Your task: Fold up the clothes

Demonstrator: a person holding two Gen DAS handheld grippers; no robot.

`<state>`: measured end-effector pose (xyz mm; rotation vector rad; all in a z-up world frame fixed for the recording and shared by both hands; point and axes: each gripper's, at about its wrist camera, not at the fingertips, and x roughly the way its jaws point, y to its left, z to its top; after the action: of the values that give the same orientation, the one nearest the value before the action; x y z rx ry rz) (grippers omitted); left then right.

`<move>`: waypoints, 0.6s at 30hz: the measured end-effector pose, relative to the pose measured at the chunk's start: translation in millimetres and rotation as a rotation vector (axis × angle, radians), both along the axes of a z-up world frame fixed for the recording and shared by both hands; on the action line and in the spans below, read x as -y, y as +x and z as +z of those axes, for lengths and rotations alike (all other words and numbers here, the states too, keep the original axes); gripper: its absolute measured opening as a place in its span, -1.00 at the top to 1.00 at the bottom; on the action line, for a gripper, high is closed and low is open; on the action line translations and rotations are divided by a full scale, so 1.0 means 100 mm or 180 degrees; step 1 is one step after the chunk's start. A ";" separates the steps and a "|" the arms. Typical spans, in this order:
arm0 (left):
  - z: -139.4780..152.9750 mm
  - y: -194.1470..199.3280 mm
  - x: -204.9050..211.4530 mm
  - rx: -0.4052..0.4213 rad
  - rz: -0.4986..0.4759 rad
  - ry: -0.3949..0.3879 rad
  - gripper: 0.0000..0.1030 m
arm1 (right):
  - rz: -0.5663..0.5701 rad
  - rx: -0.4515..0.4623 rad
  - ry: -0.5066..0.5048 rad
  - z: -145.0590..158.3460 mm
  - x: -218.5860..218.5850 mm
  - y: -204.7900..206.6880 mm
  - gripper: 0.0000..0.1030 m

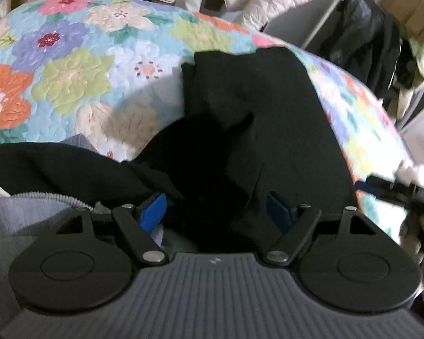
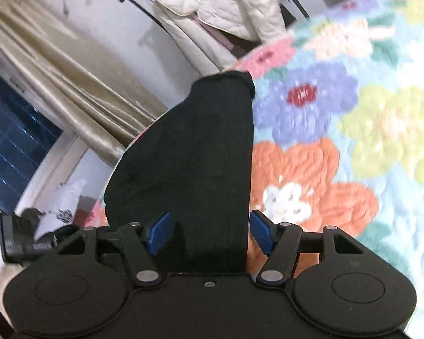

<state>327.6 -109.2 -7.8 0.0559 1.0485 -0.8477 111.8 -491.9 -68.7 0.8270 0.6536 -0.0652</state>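
Left gripper: jaws spread wide, black garment bunched between them and running ahead over the floral quilt, a grey zippered piece off the left jaw; can't tell if either pad actually bites cloth, since the fabric there is one dark mass, though it looks positioned to gather a bunched edge. Right gripper: jaws also parted, straddling a flat strip of the same black cloth that extends forward from between them, pads just clear of its edges, probably lining up a fold; quilt beyond the right jaw is motion-blurred.
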 end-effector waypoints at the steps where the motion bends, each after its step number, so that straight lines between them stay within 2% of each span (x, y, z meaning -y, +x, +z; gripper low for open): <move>1: -0.02 -0.01 0.02 0.0016 -0.0030 0.0059 -0.52 | 0.0013 -0.0020 -0.0013 -0.01 -0.02 0.02 -0.31; 3: -0.05 -0.03 0.06 -0.0039 -0.0135 0.0107 -0.53 | 0.0025 -0.0047 -0.0027 -0.04 -0.04 0.05 -0.31; 6: -0.10 -0.11 0.14 -0.0181 -0.0468 0.0083 -0.58 | 0.0015 -0.0075 -0.0001 -0.09 -0.03 0.04 -0.32; 9: -0.20 -0.11 0.22 -0.0040 -0.0366 0.0344 -0.63 | 0.0003 -0.0132 0.0017 -0.13 0.02 -0.03 -0.32; 13: -0.12 0.06 0.28 0.0010 -0.0180 0.0096 -0.63 | 0.0130 -0.0144 0.0036 -0.17 0.06 0.17 -0.36; 15: -0.14 0.15 0.34 0.0058 -0.0189 -0.0011 -0.64 | 0.0148 -0.0179 0.0135 -0.26 0.13 0.31 -0.46; 17: -0.26 0.26 0.44 0.0031 -0.0168 0.0103 -0.68 | 0.0140 -0.0193 0.0289 -0.36 0.19 0.42 -0.48; 18: -0.36 0.33 0.48 -0.0023 -0.0181 0.0080 -0.75 | 0.0154 -0.0168 0.0380 -0.40 0.21 0.47 -0.48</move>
<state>360.3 -157.0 -43.6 0.1043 1.0686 -0.8866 158.9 -512.6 -108.7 0.9265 0.7324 -0.0041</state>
